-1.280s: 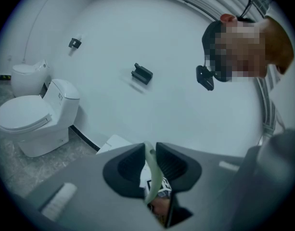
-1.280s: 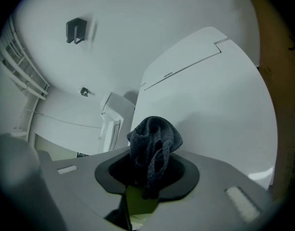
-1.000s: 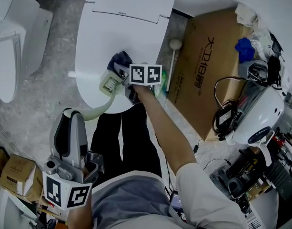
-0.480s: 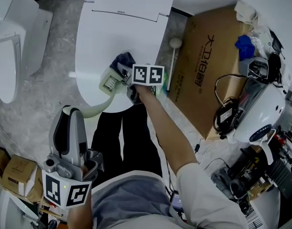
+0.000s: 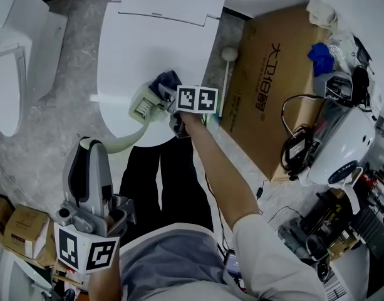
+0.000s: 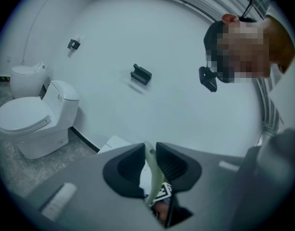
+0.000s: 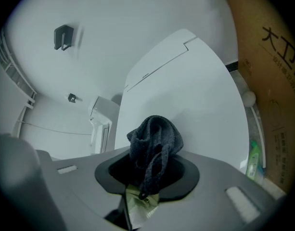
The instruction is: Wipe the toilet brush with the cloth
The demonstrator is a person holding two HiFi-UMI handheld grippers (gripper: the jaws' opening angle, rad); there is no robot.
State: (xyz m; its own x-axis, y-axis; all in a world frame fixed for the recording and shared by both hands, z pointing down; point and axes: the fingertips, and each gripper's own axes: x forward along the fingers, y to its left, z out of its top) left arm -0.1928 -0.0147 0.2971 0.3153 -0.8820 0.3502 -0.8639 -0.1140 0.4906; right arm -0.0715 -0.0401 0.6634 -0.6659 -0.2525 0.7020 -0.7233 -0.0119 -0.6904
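Observation:
A pale green toilet brush lies over the white closed toilet lid (image 5: 155, 36), its head (image 5: 143, 105) near the lid's front edge. Its curved handle (image 5: 119, 146) runs down to my left gripper (image 5: 93, 148), which is shut on it. In the left gripper view the thin green handle (image 6: 154, 177) is pinched between the jaws of the left gripper (image 6: 150, 149). My right gripper (image 5: 165, 94) is shut on a dark cloth (image 5: 166, 81) held against the brush head. The cloth (image 7: 154, 138) bunches out of the right gripper (image 7: 147, 174), with the brush head (image 7: 140, 203) just beneath.
A second brush with a white ball end (image 5: 229, 56) and a green bottle (image 7: 253, 158) stand between the toilet and a big cardboard box (image 5: 276, 86). Another toilet (image 5: 16, 55) is at the left. A white machine with cables (image 5: 342, 146) crowds the right; small boxes (image 5: 21, 232) lie lower left.
The right gripper and the cloth have shifted slightly right and up along the brush head. The left gripper keeps hold of the handle in nearly the same place.

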